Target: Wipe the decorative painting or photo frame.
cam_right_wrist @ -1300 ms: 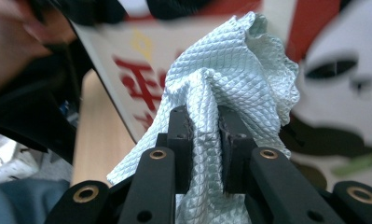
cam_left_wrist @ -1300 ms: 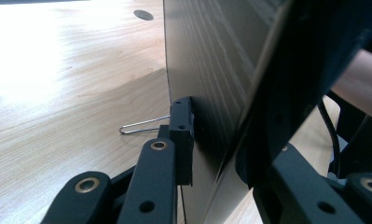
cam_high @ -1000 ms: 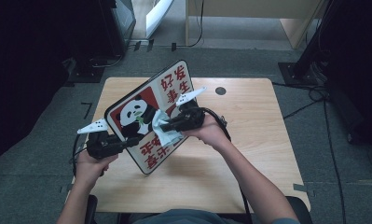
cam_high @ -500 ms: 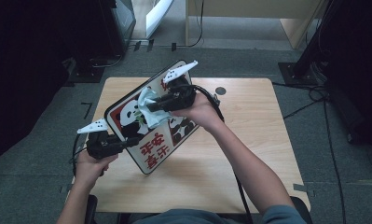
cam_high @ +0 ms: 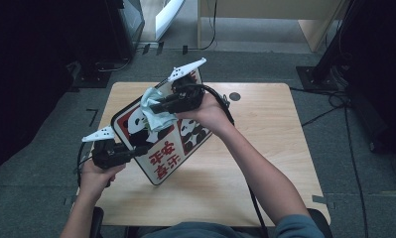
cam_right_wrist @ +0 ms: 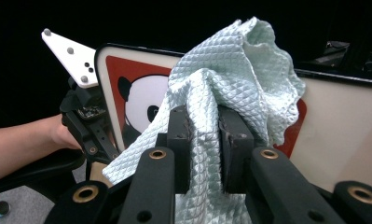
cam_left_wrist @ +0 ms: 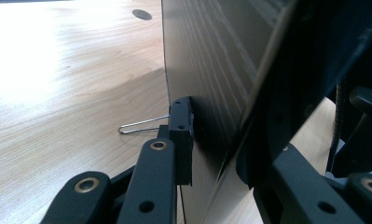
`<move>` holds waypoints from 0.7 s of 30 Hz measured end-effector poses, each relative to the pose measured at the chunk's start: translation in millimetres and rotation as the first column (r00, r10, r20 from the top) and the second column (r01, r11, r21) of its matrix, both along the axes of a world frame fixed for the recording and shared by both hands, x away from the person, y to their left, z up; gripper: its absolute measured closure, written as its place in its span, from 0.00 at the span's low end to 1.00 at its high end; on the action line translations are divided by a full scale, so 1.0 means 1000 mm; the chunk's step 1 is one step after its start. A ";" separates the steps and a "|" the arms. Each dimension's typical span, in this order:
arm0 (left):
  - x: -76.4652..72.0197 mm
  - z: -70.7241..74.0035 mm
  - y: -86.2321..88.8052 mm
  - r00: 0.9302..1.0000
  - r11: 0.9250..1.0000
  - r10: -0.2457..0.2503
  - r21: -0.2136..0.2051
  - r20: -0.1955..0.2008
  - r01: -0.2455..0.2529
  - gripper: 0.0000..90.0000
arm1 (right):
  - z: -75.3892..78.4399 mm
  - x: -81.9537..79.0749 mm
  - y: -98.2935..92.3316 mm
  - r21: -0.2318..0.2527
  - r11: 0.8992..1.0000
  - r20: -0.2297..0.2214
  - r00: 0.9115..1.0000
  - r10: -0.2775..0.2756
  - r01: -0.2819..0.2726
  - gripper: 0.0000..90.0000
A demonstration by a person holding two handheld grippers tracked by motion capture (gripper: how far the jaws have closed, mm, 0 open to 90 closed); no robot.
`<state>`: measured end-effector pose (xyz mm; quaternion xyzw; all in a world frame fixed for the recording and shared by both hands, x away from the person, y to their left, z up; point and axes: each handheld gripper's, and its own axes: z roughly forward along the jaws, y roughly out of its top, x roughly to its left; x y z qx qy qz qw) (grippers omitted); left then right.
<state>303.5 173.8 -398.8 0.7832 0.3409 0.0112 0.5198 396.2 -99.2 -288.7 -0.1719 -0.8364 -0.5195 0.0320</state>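
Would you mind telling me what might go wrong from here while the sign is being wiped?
1. The left claw pinches the tilted sign only at one edge, so pressure from wiping could twist it loose.
2. The cloth is bunched in the right claw; hard pads might scrape the sign.

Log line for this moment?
left gripper: shut on panda sign edge | right gripper: shut on cloth, at sign face | sign: tilted above table

My grippers are black, with brass-ringed pivots on the jaw links in both gripper views, a pale three-cornered plate topping each, black cables trailing, and a blue-grey sleeve point(cam_high: 297, 225) bottom right.
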 end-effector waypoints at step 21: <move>0.000 0.000 0.000 1.000 1.000 -0.001 0.002 0.003 0.001 0.83 | -0.041 -0.008 -0.004 -0.009 1.000 -0.043 0.999 0.018 -0.019 0.86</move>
